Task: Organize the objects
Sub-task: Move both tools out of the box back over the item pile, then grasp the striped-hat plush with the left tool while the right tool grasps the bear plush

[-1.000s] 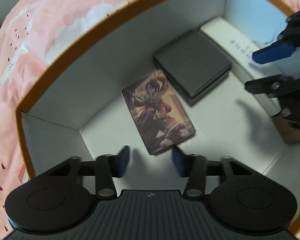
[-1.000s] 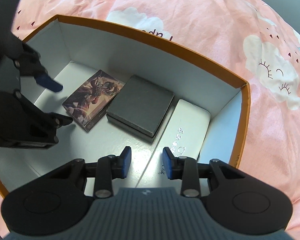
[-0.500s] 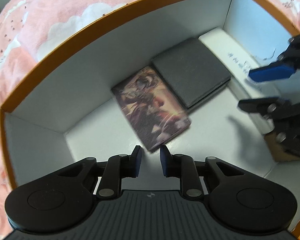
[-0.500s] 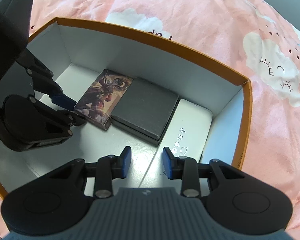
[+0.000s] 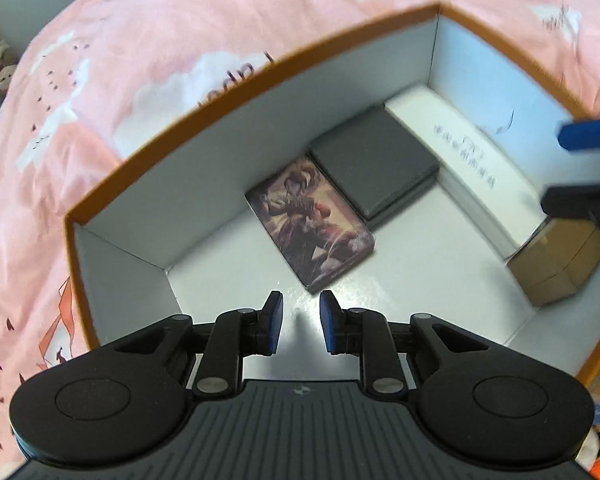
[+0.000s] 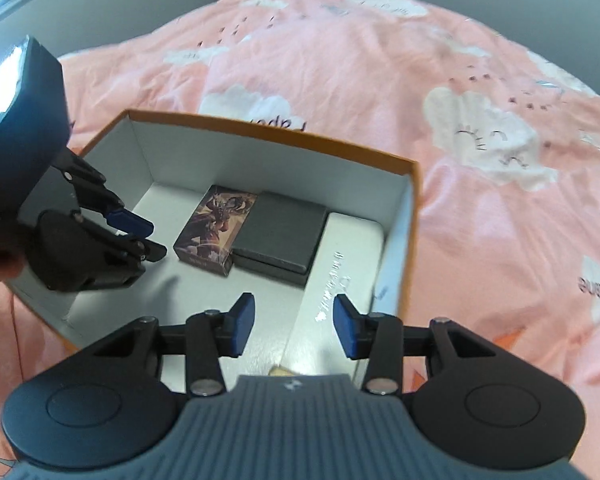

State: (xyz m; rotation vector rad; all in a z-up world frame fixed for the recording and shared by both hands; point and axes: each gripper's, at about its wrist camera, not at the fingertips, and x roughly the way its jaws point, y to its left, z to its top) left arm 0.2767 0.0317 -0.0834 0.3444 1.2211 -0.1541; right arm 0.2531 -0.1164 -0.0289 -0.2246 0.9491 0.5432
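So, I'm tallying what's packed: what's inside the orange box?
Inside the orange box: illustrated card box, dark grey box, long white box, brown cardboard box. Anything beneath them is covered.

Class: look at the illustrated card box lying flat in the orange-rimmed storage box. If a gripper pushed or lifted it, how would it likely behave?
The illustrated card box lies on its broad face, so it should slide rather than tip or roll. Its crisp edges suggest stiff cardboard, probably light. It sits against the dark grey box, which would likely block a push that way.
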